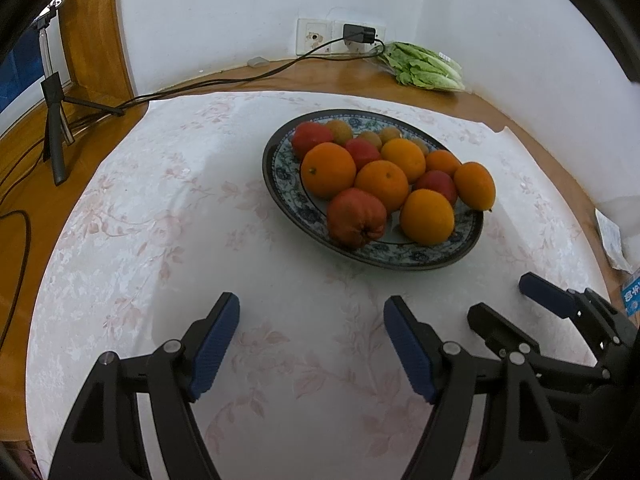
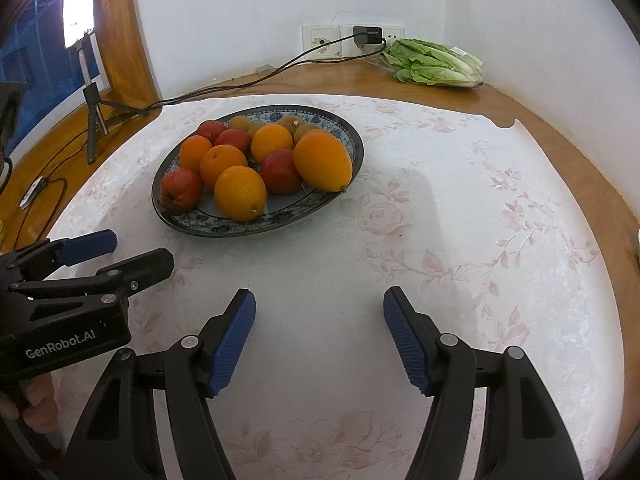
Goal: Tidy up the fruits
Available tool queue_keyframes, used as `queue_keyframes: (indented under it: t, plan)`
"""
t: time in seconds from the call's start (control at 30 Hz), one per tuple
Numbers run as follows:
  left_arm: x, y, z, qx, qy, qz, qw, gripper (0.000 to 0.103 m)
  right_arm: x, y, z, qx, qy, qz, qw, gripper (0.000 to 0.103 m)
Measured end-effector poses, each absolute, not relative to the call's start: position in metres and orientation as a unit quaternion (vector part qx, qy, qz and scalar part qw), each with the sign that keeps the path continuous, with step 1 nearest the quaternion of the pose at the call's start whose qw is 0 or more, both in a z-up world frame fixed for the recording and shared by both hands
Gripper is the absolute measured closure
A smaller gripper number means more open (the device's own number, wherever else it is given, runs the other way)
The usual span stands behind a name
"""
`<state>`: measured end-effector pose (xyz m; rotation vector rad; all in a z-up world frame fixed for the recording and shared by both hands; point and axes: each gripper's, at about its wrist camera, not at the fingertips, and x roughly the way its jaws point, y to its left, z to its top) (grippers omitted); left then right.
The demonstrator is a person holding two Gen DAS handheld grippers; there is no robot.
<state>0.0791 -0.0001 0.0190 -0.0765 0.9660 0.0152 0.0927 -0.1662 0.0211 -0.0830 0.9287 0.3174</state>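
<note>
Left wrist view: the left gripper (image 1: 311, 312) hangs over the floral tablecloth (image 1: 160, 220) near its front edge, jaws standing wide with nothing between the blue pads (image 1: 216, 344). Its black arms are cut off by the bottom of the frame. At the lower right the right gripper (image 1: 502, 300) comes in from the side, its body cut off by the dark rim of the lens, and its jaws also stand apart and bare. The plate (image 1: 280, 168), blue-patterned with a dark rim, sits on the cloth toward the back right, well apart from both grippers. It is heaped with oranges (image 1: 328, 168), red fruits (image 1: 356, 220) and small brownish fruits (image 1: 340, 131) at the back, half hidden behind the rest, so their kind is hard to tell. One orange (image 1: 475, 185) lies right at the plate's right rim. A lettuce (image 1: 424, 66) lies in the back right corner of the wooden table (image 1: 340, 74), by the wall sockets (image 1: 340, 36). A small tripod (image 1: 56, 128) stands at the left, its top cut off.

Right wrist view: the right gripper (image 2: 319, 306) has its jaws wide apart over bare cloth. The left gripper (image 2: 138, 250) enters at the left edge, a hand (image 2: 36, 408) beneath it blurred and mostly cut off. The plate (image 2: 192, 222) lies toward the back left.
</note>
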Motion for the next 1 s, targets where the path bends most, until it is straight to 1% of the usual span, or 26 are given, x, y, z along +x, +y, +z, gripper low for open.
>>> queue_keyframes:
  t: [1.0]
  plan:
    - [0.0787, -0.0011, 0.0194, -0.032, 0.464, 0.007, 0.885, 0.025, 0.0922, -0.1643, 0.0205, -0.044, 0.445, 0.152, 0.881, 0.033]
